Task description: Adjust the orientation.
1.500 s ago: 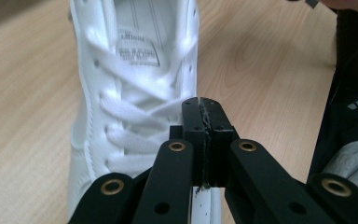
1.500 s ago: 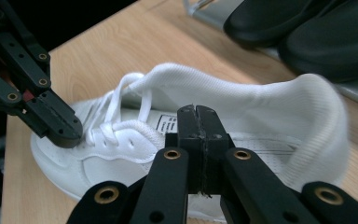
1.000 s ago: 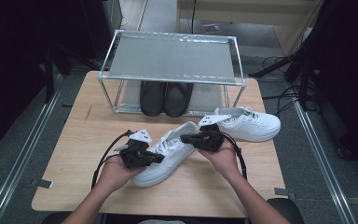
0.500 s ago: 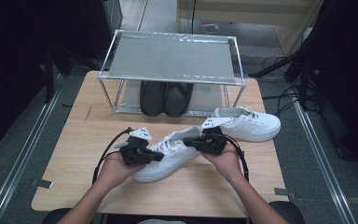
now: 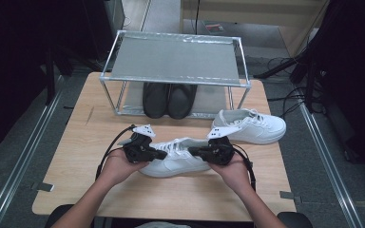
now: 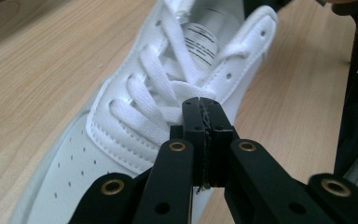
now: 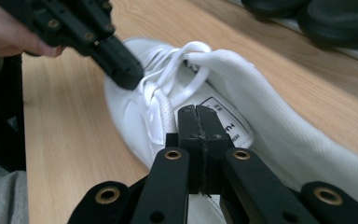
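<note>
A white sneaker (image 5: 171, 164) lies on its sole near the front of the wooden table (image 5: 85, 142), toe to the left. My left gripper (image 5: 164, 154) is shut, its tips resting over the crossed laces (image 6: 154, 93); no lace shows between its closed jaws (image 6: 201, 105). My right gripper (image 5: 192, 152) comes from the heel side, also shut, tips (image 7: 196, 112) just above the tongue label (image 7: 223, 121) beside a lace loop (image 7: 186, 56). The left gripper (image 7: 121, 70) shows across the shoe in the right gripper view.
A second white sneaker (image 5: 252, 128) sits at the right, behind the first. A metal shoe rack (image 5: 176, 59) stands at the back of the table with a pair of black shoes (image 5: 168, 99) on its lower level. Bare wood lies at the left and front.
The right hand has shifted a little toward the person and the shoe's opening. The left hand has stayed where it was. Both grippers remain shut.
</note>
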Tool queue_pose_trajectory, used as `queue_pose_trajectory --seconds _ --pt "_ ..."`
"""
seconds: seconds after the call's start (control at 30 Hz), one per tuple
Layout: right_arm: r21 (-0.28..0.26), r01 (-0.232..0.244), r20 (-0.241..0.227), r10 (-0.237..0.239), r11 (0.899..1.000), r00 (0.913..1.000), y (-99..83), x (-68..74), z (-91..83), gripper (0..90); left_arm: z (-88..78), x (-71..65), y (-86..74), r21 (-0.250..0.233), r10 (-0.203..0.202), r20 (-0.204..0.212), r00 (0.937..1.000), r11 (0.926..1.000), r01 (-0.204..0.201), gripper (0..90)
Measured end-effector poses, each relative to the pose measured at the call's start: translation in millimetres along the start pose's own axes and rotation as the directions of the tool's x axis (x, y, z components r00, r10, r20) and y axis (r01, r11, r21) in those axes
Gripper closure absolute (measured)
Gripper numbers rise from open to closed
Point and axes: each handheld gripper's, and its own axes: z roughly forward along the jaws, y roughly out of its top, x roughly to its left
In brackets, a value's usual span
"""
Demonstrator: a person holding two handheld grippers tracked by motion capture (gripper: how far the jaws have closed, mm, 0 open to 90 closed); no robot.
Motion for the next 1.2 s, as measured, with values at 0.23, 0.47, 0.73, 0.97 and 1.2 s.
queue_pose_trajectory --seconds 0.23,0.47,0.73,0.97,1.2 --pt "-0.006 0.009 0.015 -0.009 1.000 0.9998 -7.9 11.0 -5.7 90.0 1.6 1.2 4.6 0.010 0.011 -0.004 0.9999 0.9999 -0.011 90.0" --pt "0.002 -0.007 0.019 0.007 1.000 0.9998 -7.9 3.6 -12.4 90.0 -1.6 2.0 5.6 0.018 0.000 0.011 0.9999 0.9998 -0.001 89.5" --pt "-0.029 -0.010 0.049 0.011 1.000 0.9987 -2.9 -6.2 -23.3 90.0 -11.8 -7.6 4.3 -0.044 -0.007 0.042 0.9991 0.9990 0.008 89.4" --pt "-0.039 0.002 0.061 0.000 0.999 0.9981 5.0 -15.0 -25.3 90.0 -9.5 -15.6 -2.9 -0.019 0.001 0.018 0.9998 0.9998 0.000 89.1" --pt "-0.031 -0.019 0.066 0.021 0.999 0.9976 9.7 -33.0 -20.8 90.0 -4.8 -25.3 -10.8 -0.004 0.013 0.014 0.9998 0.9999 -0.013 89.5"
